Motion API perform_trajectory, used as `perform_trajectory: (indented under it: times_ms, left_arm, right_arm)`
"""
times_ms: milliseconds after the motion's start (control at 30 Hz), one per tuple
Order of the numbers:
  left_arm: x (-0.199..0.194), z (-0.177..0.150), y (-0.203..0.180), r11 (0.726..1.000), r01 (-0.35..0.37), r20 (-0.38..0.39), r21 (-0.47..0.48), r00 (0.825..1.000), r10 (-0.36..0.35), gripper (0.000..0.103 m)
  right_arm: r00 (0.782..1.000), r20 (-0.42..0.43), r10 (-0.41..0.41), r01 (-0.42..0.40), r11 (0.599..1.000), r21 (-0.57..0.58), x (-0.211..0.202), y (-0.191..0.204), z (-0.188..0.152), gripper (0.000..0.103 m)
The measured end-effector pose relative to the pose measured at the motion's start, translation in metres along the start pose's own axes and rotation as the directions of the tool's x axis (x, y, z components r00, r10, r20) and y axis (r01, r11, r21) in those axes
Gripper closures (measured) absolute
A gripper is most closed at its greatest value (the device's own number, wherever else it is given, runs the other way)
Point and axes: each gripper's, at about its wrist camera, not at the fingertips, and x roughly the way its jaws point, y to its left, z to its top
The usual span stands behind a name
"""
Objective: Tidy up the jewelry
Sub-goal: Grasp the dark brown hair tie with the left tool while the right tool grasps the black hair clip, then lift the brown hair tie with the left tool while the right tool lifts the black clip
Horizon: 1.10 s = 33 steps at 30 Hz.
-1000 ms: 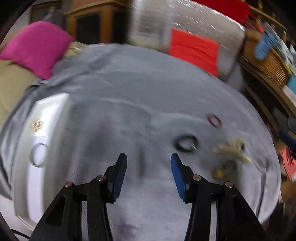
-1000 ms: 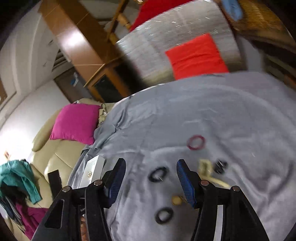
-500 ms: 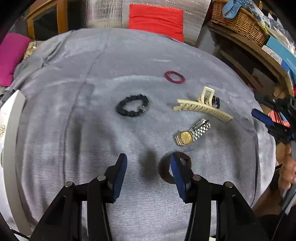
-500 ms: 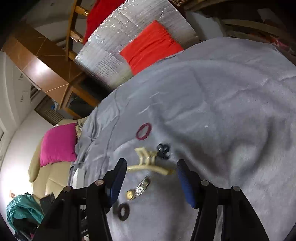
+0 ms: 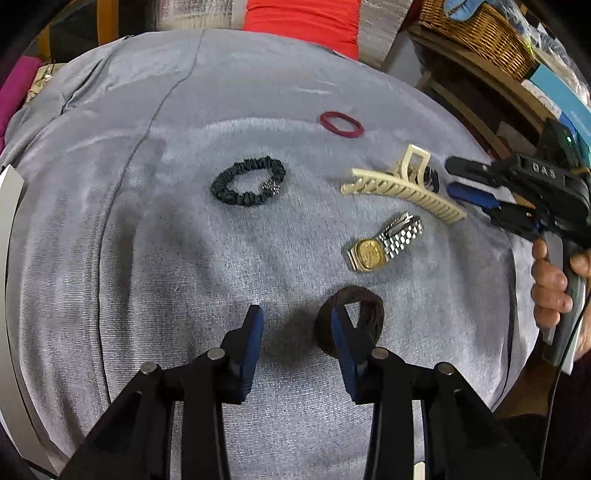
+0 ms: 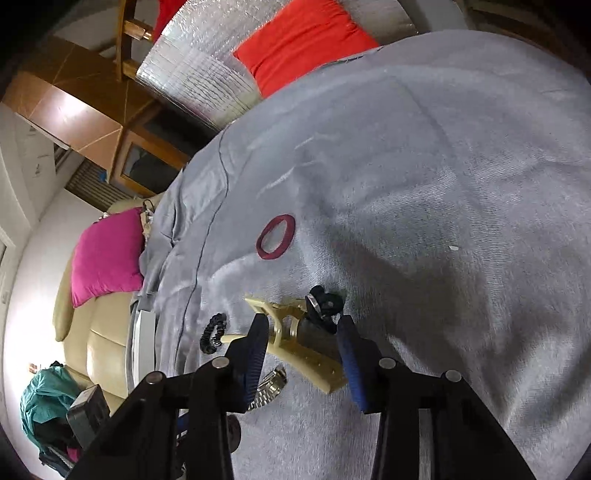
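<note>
On the grey cloth lie a black scrunchie [image 5: 248,183], a dark red hair band [image 5: 341,124], a cream claw clip [image 5: 400,184], a gold and silver watch [image 5: 384,246] and a dark brown hair tie [image 5: 351,317]. My left gripper [image 5: 297,325] is open and empty; its right finger overlaps the brown tie. My right gripper [image 6: 301,341] is open, its jaws either side of the cream clip [image 6: 295,343]. A small black item [image 6: 325,302] lies by the clip. The right gripper also shows in the left wrist view [image 5: 469,181].
A white tray edge [image 5: 9,192] is at the far left. A wicker basket [image 5: 480,33] and shelves stand at the right. Red cushion [image 6: 299,40] and pink pillow [image 6: 105,254] lie beyond the cloth. The grey cloth [image 5: 184,277] covers the whole surface.
My left gripper swung right from the white tray to the jewelry and came low by the brown tie. My right gripper moved in over the cream clip.
</note>
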Motion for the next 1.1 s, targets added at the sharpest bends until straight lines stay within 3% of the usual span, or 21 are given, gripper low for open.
perform_trajectory:
  times_ms: [267,433,500,900,1100]
  left_arm:
    - [0.001,-0.001,0.000,0.999,0.031,-0.010,0.014,0.999,-0.031,0.064]
    - [-0.001,-0.003,0.001,0.999,0.031,-0.010,0.015,0.999,-0.030,0.064]
    - [0.000,-0.002,0.001,1.000,0.028,-0.009,0.014,1.000,-0.028,0.064]
    - [0.001,-0.001,-0.002,0.996,0.067,-0.005,0.065,0.998,-0.067,0.064]
    - [0.009,-0.001,-0.007,0.996,0.035,-0.008,0.087,0.999,-0.034,0.064]
  right_arm:
    - [0.999,-0.041,-0.006,0.005,1.000,-0.017,0.023,-0.005,0.004,0.062]
    - [0.999,-0.039,-0.024,0.024,1.000,-0.005,0.030,-0.011,0.007,0.091]
    - [0.999,-0.032,-0.010,0.011,1.000,0.019,0.029,-0.017,0.009,0.096]
    - [0.998,0.047,-0.047,0.048,0.998,-0.033,-0.009,-0.009,0.009,0.097]
    - [0.997,0.055,-0.055,0.057,0.998,-0.039,-0.016,-0.012,0.007,0.097]
